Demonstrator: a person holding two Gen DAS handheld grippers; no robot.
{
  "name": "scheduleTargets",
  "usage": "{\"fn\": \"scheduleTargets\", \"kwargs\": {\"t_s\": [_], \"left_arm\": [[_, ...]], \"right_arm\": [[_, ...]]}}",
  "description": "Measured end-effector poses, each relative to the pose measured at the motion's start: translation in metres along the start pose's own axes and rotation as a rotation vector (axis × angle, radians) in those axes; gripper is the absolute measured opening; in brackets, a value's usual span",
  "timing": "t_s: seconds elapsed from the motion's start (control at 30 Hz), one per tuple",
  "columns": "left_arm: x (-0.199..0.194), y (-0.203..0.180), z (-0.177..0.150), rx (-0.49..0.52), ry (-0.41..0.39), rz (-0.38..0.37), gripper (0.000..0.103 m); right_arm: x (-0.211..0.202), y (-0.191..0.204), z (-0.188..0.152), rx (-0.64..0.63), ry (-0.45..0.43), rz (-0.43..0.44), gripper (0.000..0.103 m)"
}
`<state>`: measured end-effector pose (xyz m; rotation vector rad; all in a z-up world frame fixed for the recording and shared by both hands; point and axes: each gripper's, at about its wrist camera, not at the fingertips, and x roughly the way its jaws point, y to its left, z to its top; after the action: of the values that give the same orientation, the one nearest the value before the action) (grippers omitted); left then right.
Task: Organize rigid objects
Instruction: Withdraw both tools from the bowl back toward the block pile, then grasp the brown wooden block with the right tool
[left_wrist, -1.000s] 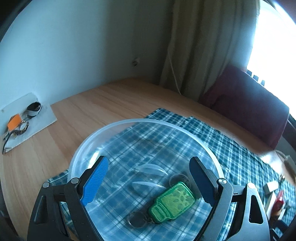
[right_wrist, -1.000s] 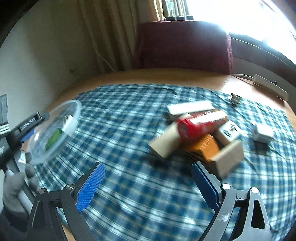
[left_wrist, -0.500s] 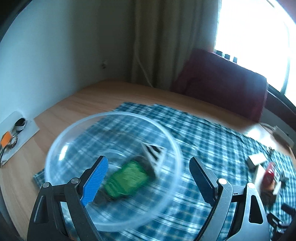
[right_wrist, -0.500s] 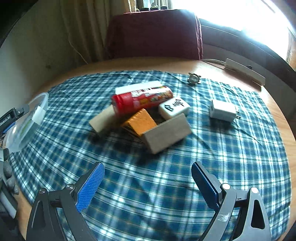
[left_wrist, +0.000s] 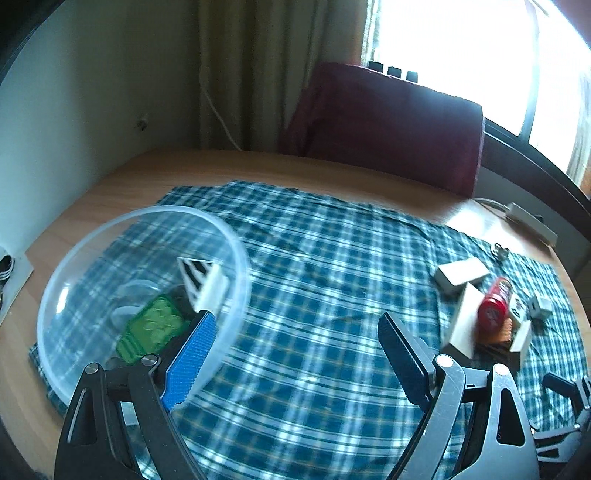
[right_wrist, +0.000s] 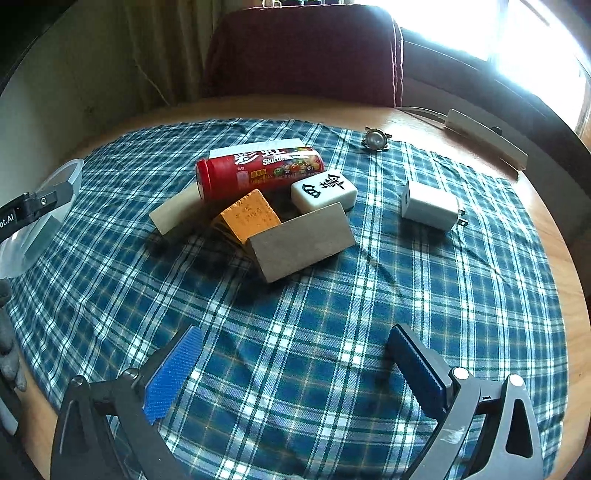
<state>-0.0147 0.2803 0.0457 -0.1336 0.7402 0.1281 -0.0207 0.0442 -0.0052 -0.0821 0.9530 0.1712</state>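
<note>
While most of the hard objects wait in a loose heap on the blue checked cloth (right_wrist: 332, 332) covering the wooden table (left_wrist: 110, 184), only a few sit inside the clear round plastic bowl (left_wrist: 236, 258). That bowl stands at the cloth's left end and holds a green flat tag (left_wrist: 155, 328) and a white block with black stripes (left_wrist: 201, 280).

Just beside the bowl's near rim hangs the left gripper (left_wrist: 291, 354), fingers spread wide, holding nothing. Over bare cloth hangs the right gripper (right_wrist: 291, 369), also spread wide and empty, pointed toward the heap.

Lying ahead of it, bunched and touching, are a red cylindrical sweets can (right_wrist: 258, 173), an orange textured block (right_wrist: 251, 216), a grey rectangular block (right_wrist: 301, 242), a white mahjong tile with black characters (right_wrist: 325, 190) and a pale wooden block (right_wrist: 173, 212). Off to the right, apart from these, lies a white plug-in charger (right_wrist: 428, 205).

By my reckoning, the sorting is in its early part, with most pieces left.
</note>
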Motion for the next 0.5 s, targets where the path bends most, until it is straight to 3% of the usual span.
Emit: {"fn": "scheduleTargets", "kwargs": {"t_s": [0.5], "left_arm": [[0.005,-0.028,-0.010,0.064,0.054,-0.060,0.090]], "right_arm": [[-0.006,-0.002,-0.008,-0.059,-0.005,0.052,0.103]]}}
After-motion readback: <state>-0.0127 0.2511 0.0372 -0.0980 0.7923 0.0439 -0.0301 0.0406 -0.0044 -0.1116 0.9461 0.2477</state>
